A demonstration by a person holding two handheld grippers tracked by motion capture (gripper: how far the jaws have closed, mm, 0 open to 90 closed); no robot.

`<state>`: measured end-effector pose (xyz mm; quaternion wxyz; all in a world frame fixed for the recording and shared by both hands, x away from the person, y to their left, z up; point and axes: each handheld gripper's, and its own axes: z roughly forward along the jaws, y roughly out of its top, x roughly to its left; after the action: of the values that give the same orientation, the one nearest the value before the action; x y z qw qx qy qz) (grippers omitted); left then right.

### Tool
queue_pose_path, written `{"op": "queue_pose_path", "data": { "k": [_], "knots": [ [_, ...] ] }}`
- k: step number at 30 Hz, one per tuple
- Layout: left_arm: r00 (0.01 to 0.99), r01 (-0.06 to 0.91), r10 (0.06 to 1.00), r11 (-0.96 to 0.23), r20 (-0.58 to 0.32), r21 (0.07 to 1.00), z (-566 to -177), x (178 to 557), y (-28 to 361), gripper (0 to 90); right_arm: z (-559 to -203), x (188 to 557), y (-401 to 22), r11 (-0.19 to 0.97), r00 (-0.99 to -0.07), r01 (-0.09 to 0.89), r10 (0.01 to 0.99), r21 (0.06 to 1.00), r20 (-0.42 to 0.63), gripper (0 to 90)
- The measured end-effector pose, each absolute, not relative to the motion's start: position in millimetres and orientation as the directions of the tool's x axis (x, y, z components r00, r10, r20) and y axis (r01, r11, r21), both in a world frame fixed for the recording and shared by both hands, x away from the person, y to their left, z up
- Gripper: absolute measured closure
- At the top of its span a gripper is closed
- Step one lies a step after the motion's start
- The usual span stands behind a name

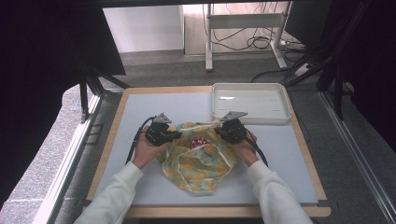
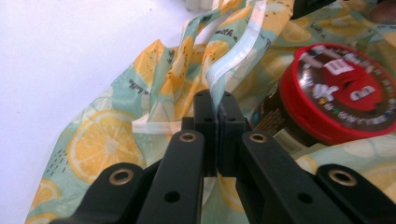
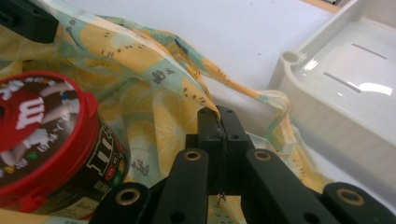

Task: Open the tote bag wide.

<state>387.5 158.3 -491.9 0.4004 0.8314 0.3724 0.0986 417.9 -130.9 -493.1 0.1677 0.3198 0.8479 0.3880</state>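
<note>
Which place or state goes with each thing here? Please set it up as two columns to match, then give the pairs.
Things:
1. lemon-print bag
2. red-lidded candy tub
3. white tray
4. left gripper

Places or states:
A. empty, at the table's far right corner
B. lying on its side inside the bag's mouth
C. jaws shut on the bag's white-edged rim
D. spread on the table between the two hands

Pairs: 1-D, 2-B, 3-A, 4-C
</note>
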Motion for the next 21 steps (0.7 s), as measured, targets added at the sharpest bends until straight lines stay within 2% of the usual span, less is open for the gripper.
{"op": "queue_pose_path", "data": {
  "k": [21],
  "knots": [
    [0.673, 0.620, 0.716, -0.411, -0.185, 0.668, -526, 403, 152, 87.1, -516, 424, -128, 0.531, -0.742, 0.454, 0.670, 0.716, -0.027, 88.9]
  ]
}}
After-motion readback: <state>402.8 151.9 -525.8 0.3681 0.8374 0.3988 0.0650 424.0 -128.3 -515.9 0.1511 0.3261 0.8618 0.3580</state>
